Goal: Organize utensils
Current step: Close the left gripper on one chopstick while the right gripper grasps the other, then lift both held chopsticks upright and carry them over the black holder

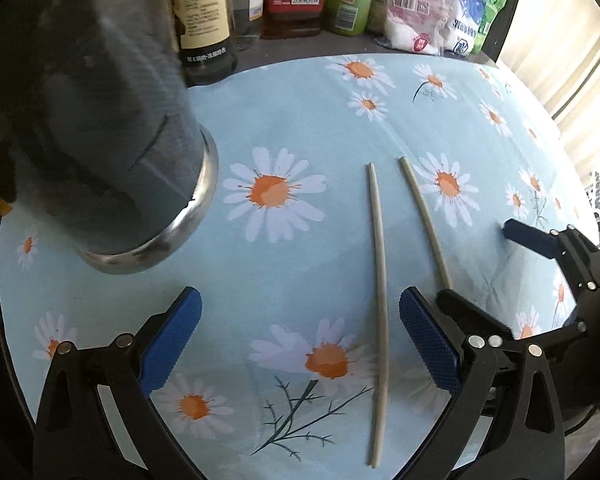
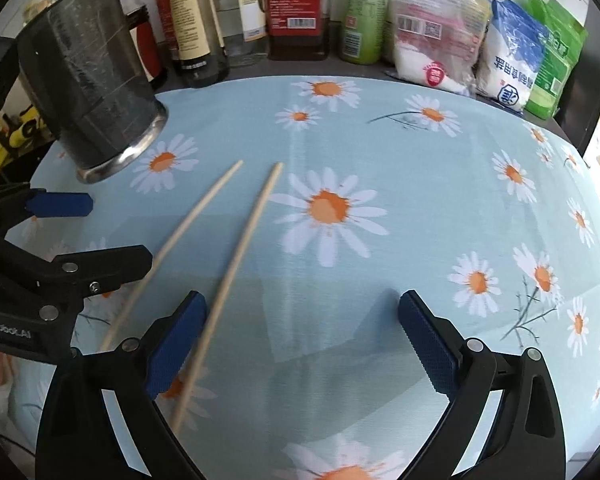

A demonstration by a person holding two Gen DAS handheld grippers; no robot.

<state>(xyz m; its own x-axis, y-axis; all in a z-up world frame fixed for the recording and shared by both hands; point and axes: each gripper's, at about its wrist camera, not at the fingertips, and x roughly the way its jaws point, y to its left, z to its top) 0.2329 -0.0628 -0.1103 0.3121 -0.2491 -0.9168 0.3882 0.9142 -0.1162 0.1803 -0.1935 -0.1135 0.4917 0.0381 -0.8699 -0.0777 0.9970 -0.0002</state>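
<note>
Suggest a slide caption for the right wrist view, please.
Open right gripper above two chopsticks beside a dark utensil holder.

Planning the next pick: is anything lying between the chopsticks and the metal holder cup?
Nothing visible does. Only bare daisy cloth lies between the two chopsticks and the metal holder cup. Both the left hand-held gripper and right hand-held gripper are open above the sticks.

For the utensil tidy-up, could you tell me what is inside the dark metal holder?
The dark metal holder shows only its outer wall and steel base rim; its opening faces away, so any contents are hidden.
</note>
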